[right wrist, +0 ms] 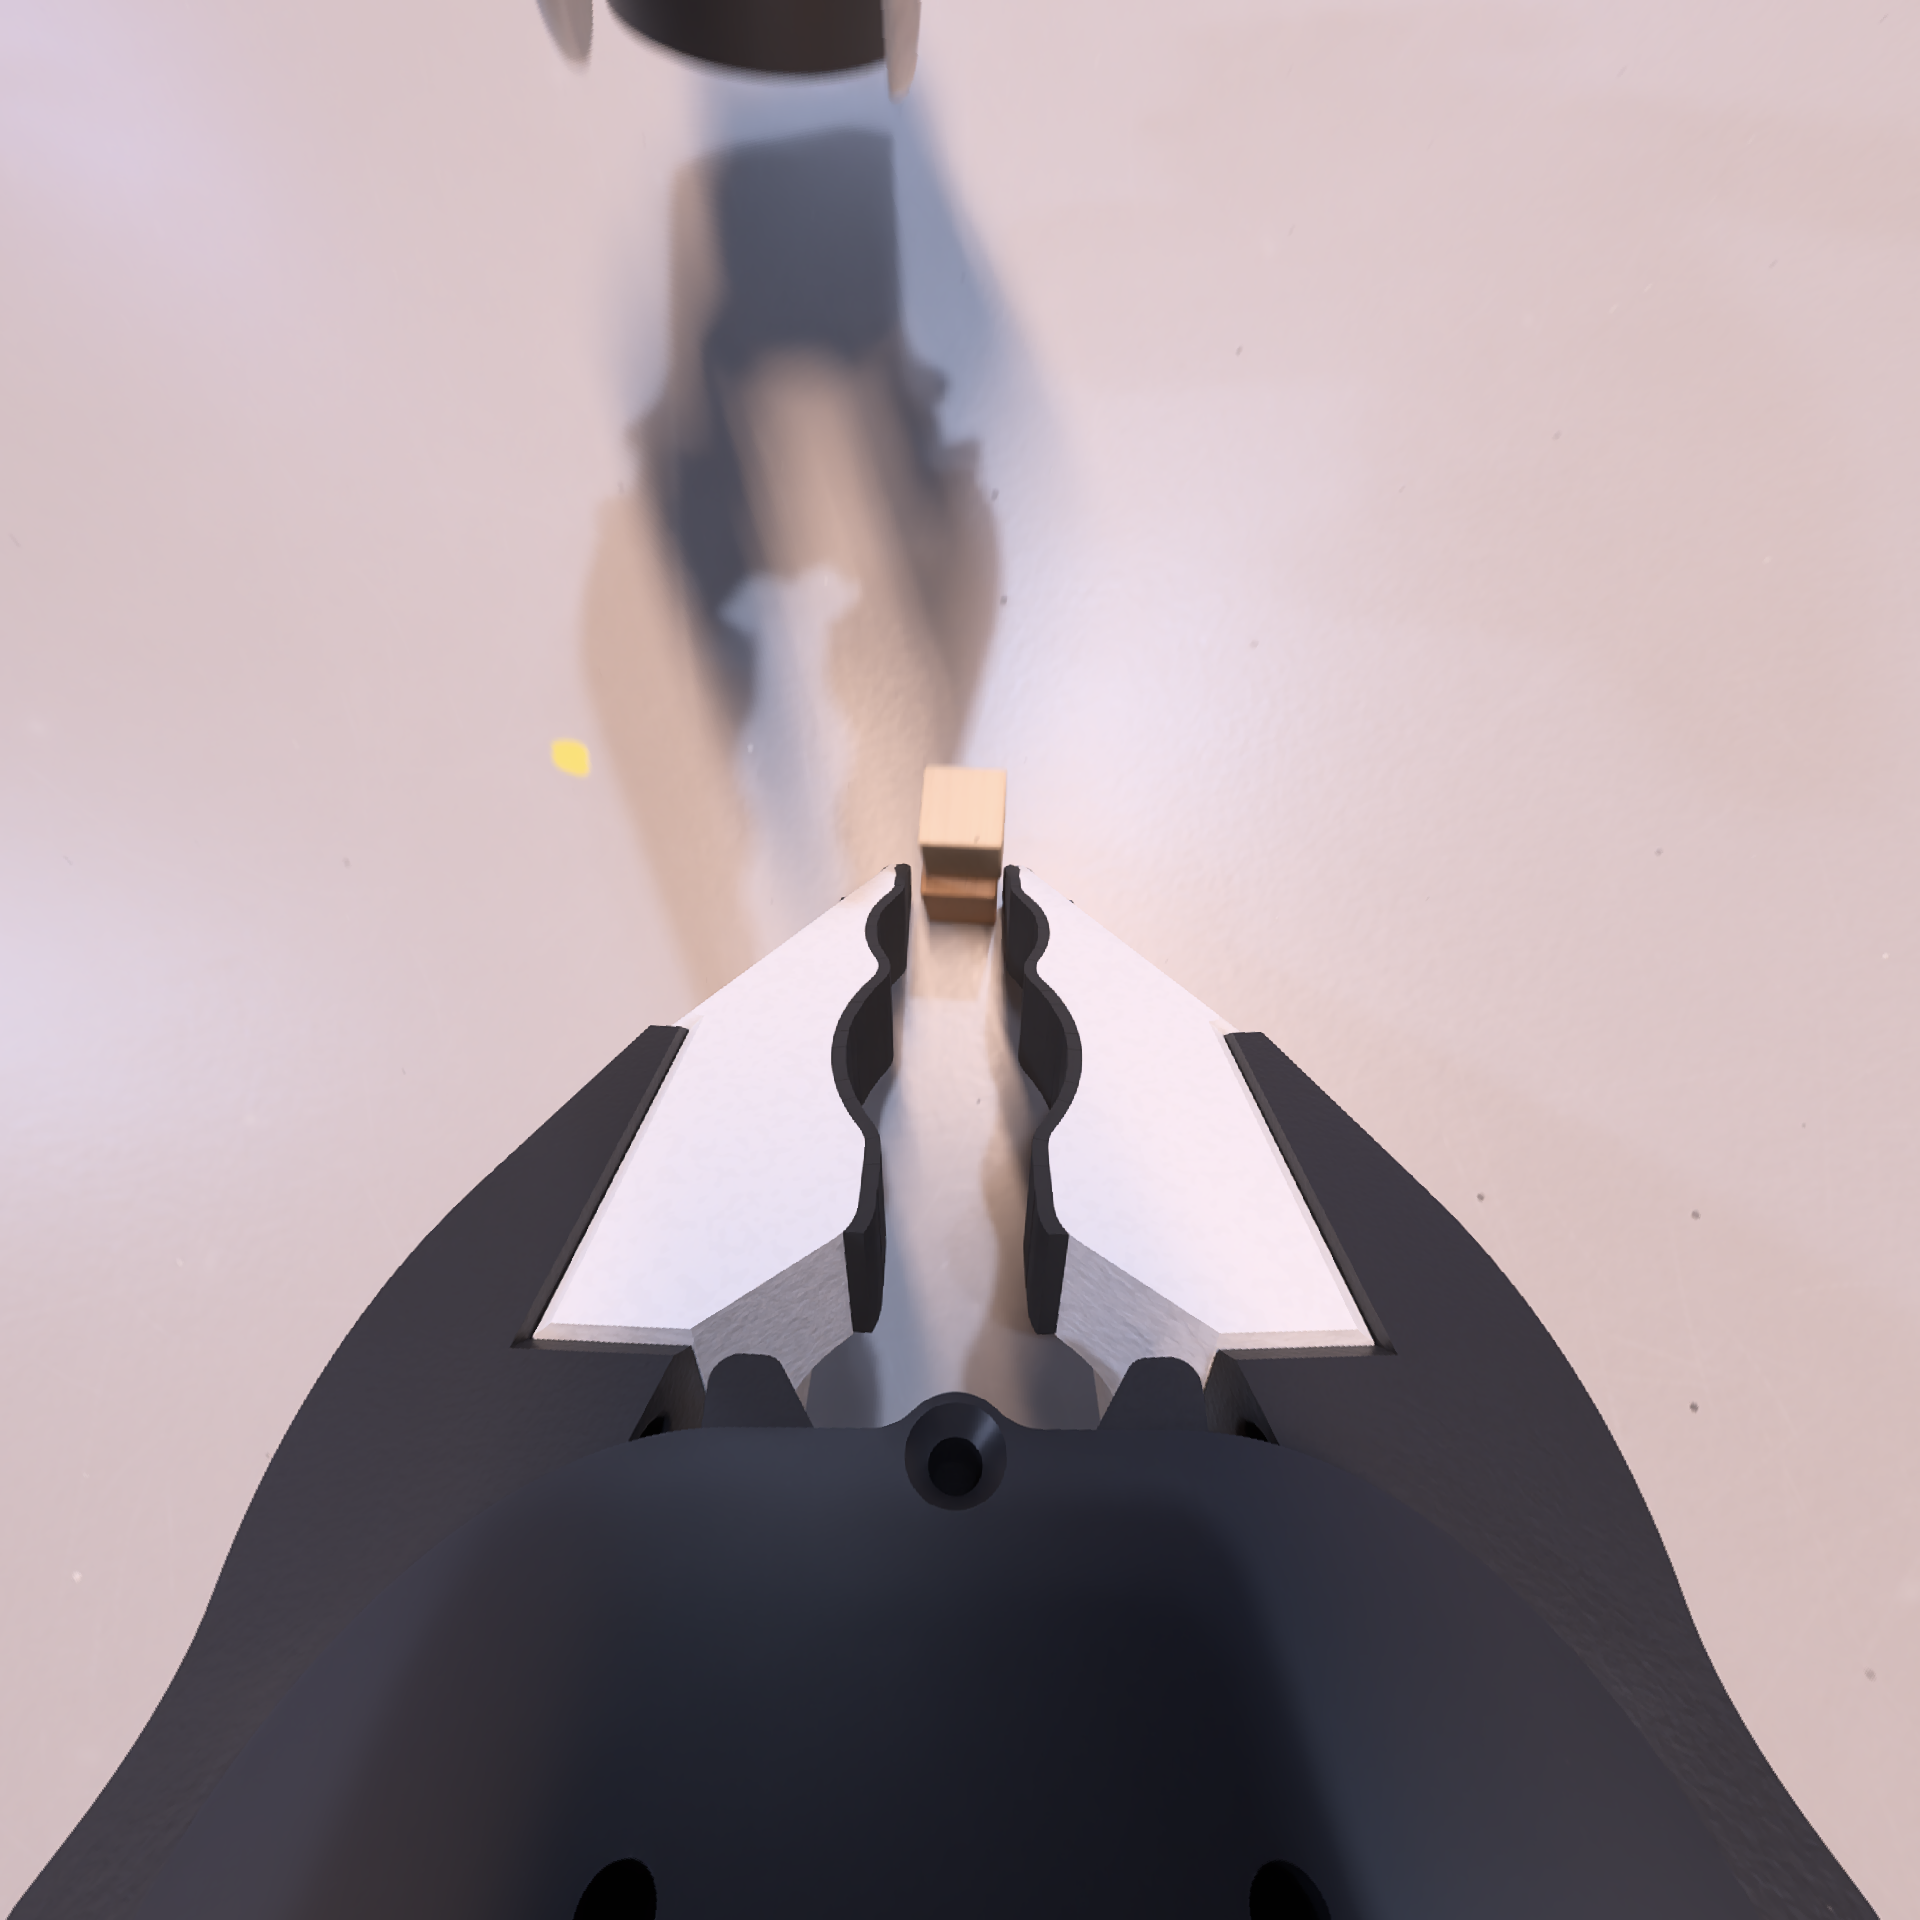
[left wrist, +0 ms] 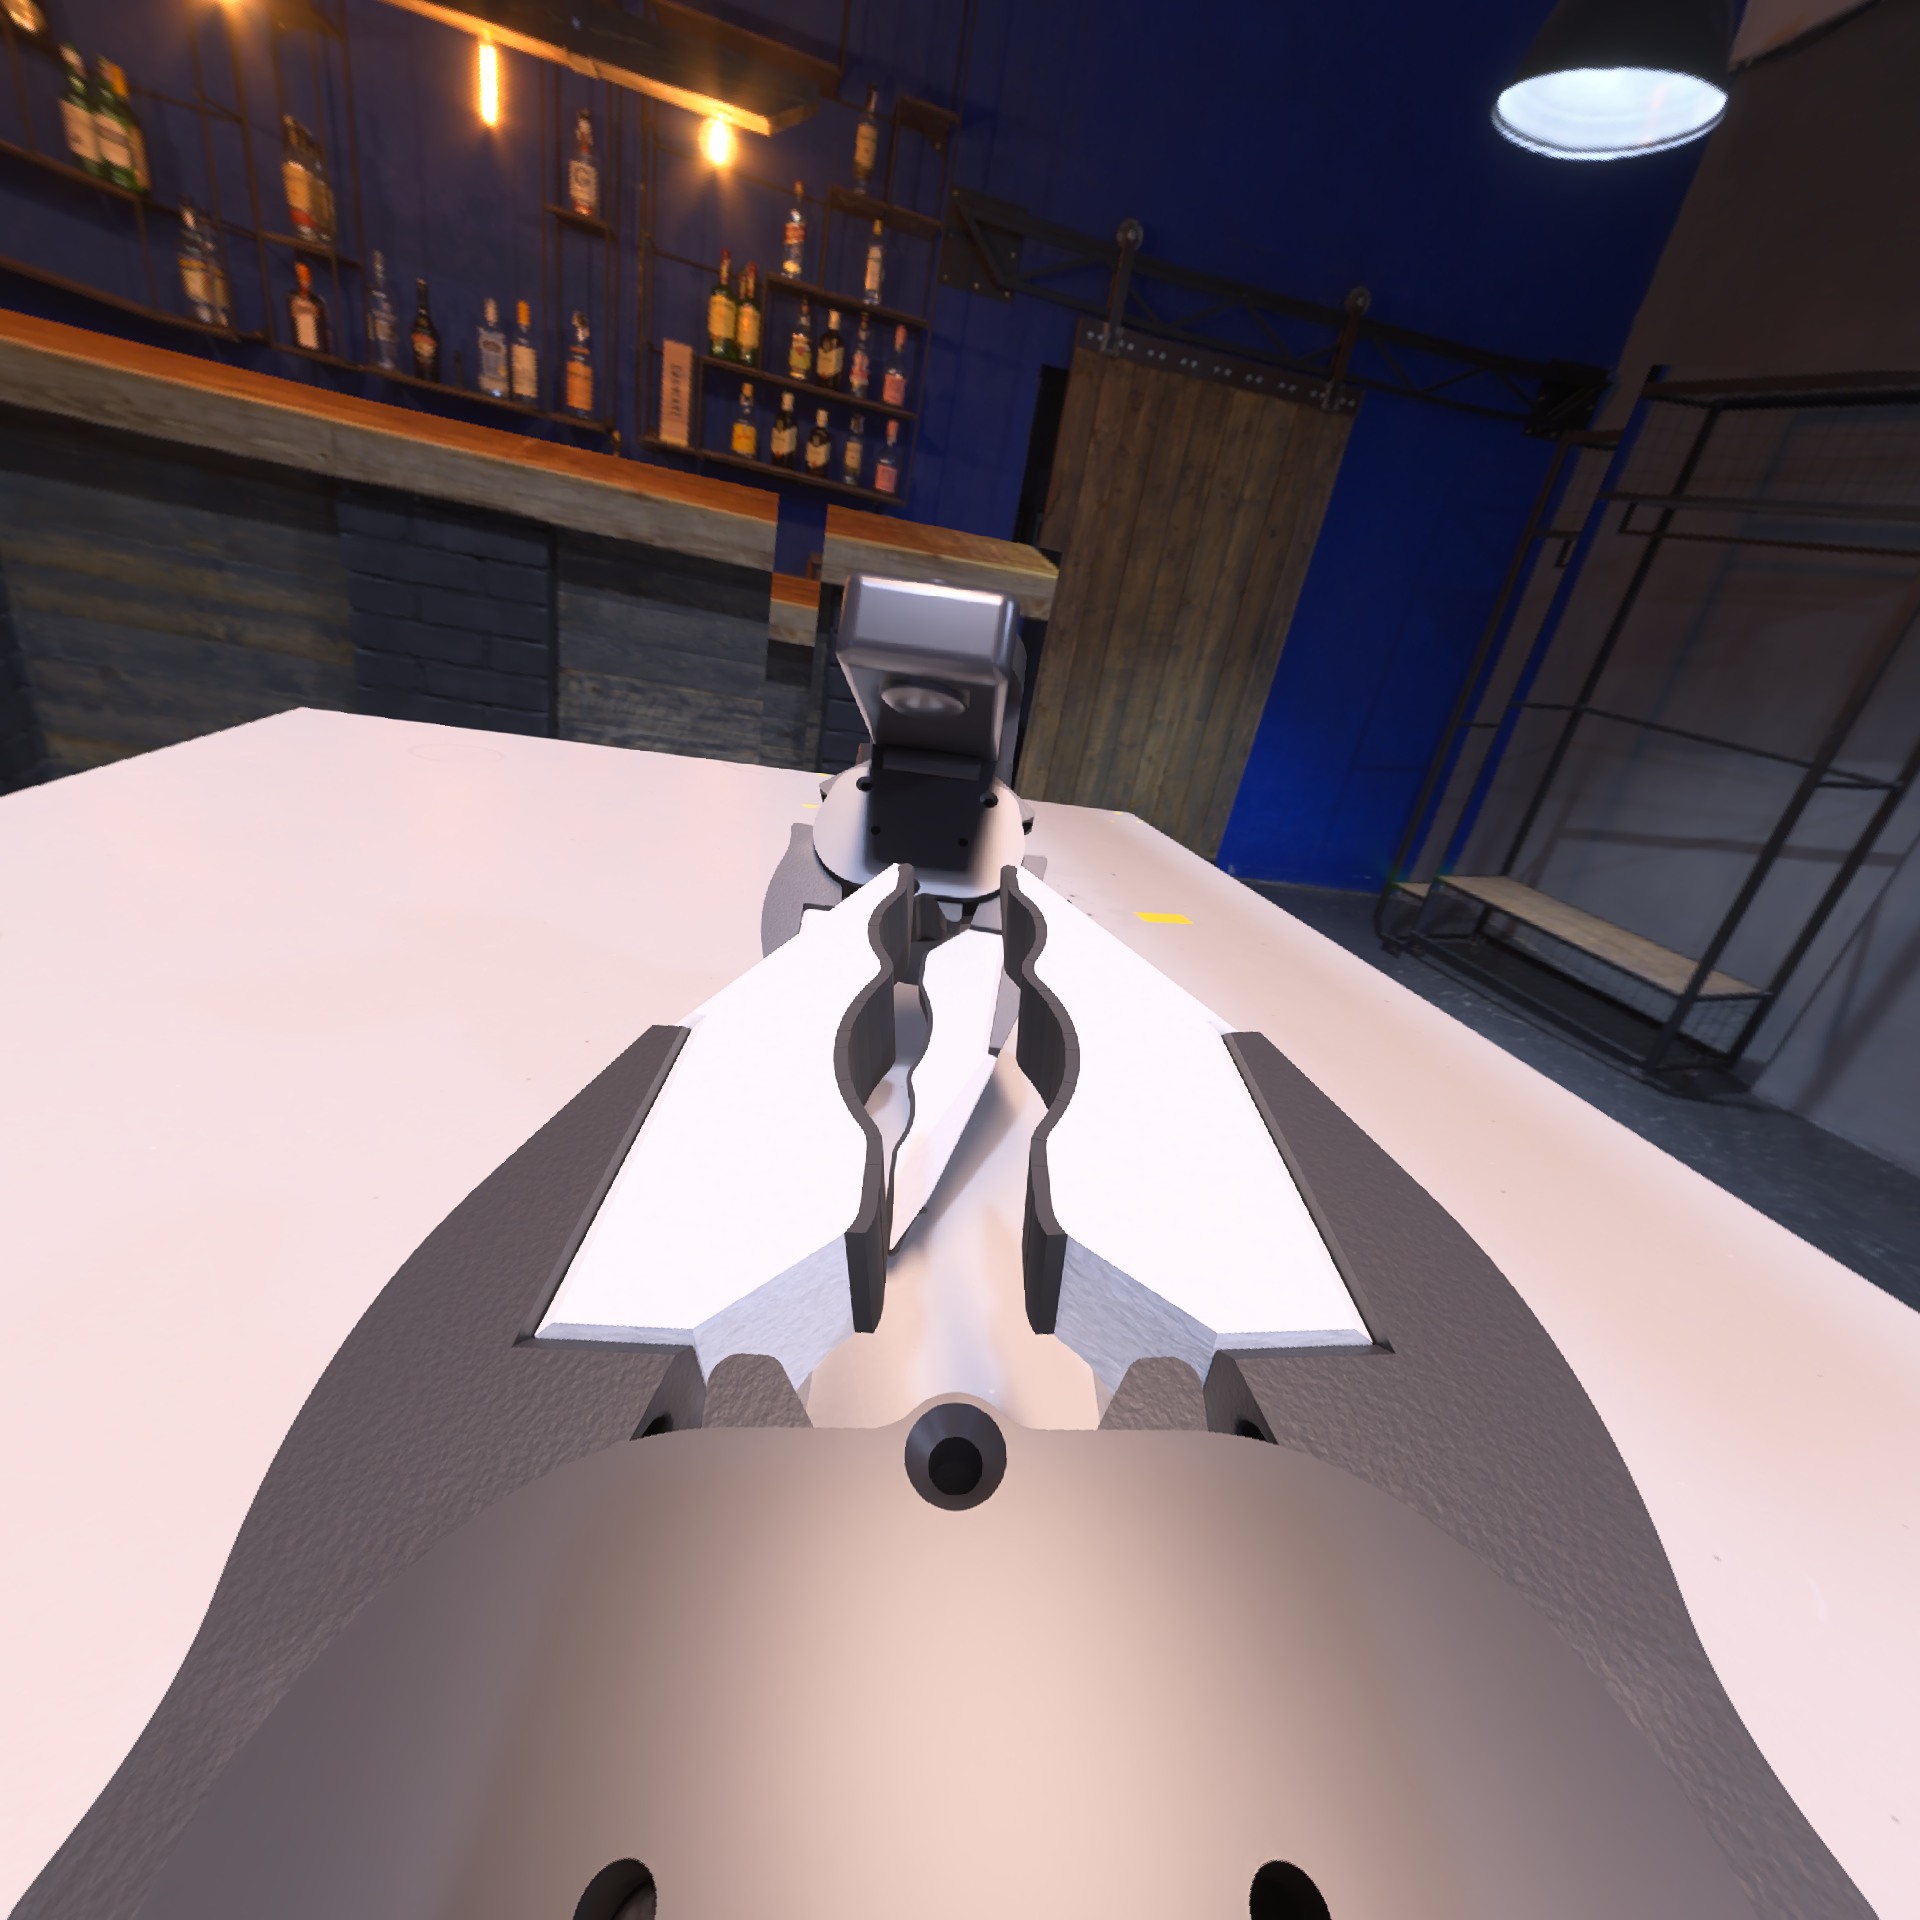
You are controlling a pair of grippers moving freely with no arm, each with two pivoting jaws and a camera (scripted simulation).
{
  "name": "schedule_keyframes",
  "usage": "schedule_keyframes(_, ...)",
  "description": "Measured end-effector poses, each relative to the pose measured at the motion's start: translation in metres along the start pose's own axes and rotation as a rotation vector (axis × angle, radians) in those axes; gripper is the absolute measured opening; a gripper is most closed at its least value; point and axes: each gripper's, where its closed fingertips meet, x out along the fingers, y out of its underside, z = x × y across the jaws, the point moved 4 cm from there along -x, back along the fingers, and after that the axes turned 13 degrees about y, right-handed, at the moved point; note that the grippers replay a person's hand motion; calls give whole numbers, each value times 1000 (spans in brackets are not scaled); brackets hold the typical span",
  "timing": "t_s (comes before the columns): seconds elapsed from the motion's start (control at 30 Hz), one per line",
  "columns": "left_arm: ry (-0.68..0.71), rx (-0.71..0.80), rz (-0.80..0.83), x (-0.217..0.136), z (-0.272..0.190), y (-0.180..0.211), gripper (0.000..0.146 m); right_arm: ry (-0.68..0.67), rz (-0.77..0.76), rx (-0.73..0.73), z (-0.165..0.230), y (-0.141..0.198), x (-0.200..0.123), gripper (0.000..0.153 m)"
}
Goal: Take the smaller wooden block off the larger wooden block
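Observation:
In the right wrist view a light wooden block (right wrist: 963, 816) stands on the white table (right wrist: 1455, 623), with a darker brown wooden block (right wrist: 956, 904) against its near side. Which one lies on which I cannot tell. My right gripper (right wrist: 958, 885) is open, pointing down, its tips on either side of the darker block; contact is unclear. My left gripper (left wrist: 956, 883) is open and empty, low over the table. It faces the right gripper's camera housing (left wrist: 925, 634). The blocks are hidden in the left wrist view.
A small yellow mark (right wrist: 569, 757) lies on the table left of the blocks and also shows in the left wrist view (left wrist: 1164, 916). Beyond the table's far edge (left wrist: 520, 732) stand a bar counter (left wrist: 395, 436), a wooden door (left wrist: 1184, 582) and a metal rack (left wrist: 1704, 727).

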Motion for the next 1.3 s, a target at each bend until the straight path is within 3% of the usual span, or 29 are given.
schedule_keyframes(0.1,-18,44,-6,-3,0,-3,16,-88,-108,132,-4,-20,-5,13)
schedule_keyframes(0.27,-44,244,-51,-11,-12,-19,16,-442,-331,410,-13,-70,-34,13)
schedule_keyframes(0.4,-97,432,-73,-17,-21,-30,16,-645,-347,427,-15,-89,-48,13)
schedule_keyframes(0.5,-144,581,27,-17,-23,-26,16,-681,-346,355,-16,-92,-47,13)
schedule_keyframes(0.6,-271,800,321,-15,-16,-8,16,-630,-411,207,-21,-87,-39,13)
schedule_keyframes(0.73,-389,1219,676,-16,-6,18,17,-406,-518,-30,-36,-72,-22,13)
schedule_keyframes(0.9,-281,1541,903,-4,-5,49,17,-269,-568,-352,-41,-57,-9,13)
schedule_keyframes(1.07,-182,1630,1003,-2,-4,69,17,-226,-578,-624,-30,-51,-4,13)
schedule_keyframes(1.3,-188,1638,1113,-10,4,76,16,-133,-561,-755,-26,-45,5,13)
